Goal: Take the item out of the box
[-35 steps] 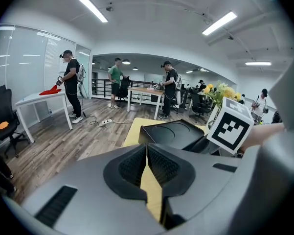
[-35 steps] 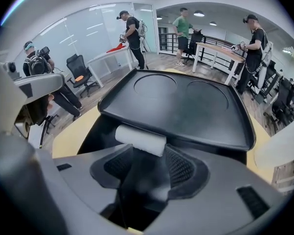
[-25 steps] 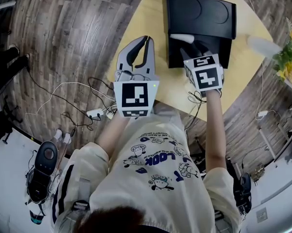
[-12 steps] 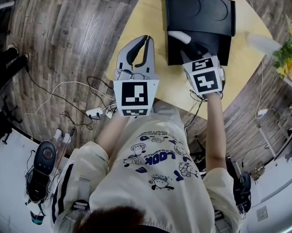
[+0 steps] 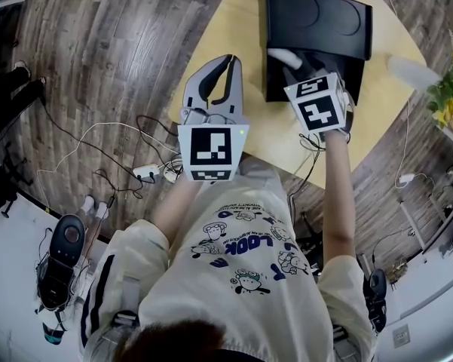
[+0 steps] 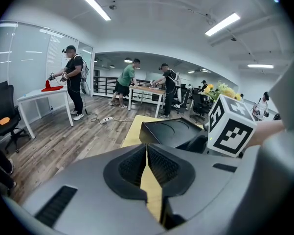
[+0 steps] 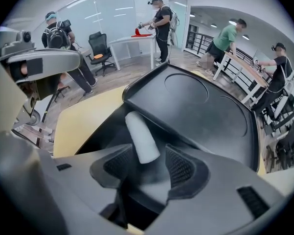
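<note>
Clamping the right hand-held gripper [image 7: 149, 164] on the near end of the white cylindrical item [image 7: 142, 133], with the far end sticking out past the tips. Holding that item [image 5: 282, 55] above the open black box [image 5: 348, 72], just in front of the raised lid [image 5: 316, 13] and clear of the box floor as far as the right gripper view is showing. Keeping the box at the far side of the yellow desk [image 5: 234, 21]. Hovering the left hand-held gripper [image 5: 229, 59] over the near left part of the desk, beside the box and apart from it, with jaws pressed together on nothing but a thin slit. Standing over a wooden floor [image 5: 120, 44] with cables [image 5: 147, 176] trailing at the left.
</note>
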Demonstrator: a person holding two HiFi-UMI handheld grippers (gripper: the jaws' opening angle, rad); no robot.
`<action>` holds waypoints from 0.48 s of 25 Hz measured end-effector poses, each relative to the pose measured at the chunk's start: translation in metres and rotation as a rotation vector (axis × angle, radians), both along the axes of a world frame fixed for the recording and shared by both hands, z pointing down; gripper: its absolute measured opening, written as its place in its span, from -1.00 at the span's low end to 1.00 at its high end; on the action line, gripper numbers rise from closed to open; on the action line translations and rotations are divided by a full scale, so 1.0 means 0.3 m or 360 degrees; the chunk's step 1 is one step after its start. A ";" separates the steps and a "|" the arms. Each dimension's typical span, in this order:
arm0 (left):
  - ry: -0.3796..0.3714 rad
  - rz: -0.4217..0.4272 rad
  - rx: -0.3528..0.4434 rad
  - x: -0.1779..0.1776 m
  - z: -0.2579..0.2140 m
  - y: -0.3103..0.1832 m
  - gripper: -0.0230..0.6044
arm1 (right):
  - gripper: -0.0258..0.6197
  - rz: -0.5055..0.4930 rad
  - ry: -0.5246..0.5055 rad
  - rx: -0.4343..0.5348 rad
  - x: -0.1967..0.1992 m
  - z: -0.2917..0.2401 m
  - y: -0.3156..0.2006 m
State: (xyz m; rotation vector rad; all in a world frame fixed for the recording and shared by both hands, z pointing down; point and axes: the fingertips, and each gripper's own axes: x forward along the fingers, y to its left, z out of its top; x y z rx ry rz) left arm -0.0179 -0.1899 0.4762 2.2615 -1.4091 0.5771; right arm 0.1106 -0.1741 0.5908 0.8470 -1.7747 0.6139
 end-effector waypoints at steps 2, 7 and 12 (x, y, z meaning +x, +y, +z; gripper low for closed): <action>0.0002 -0.0007 -0.0002 -0.007 -0.002 -0.002 -0.86 | -0.23 -0.0023 -0.0004 -0.0012 -0.012 0.006 -0.005; 0.0000 -0.0029 -0.0014 -0.024 0.002 -0.001 -0.86 | -0.23 -0.0084 0.0006 -0.0077 -0.029 0.037 0.012; -0.0006 -0.0030 -0.0022 -0.027 0.010 0.001 -0.86 | -0.34 -0.0054 -0.0004 -0.0076 -0.028 0.047 0.016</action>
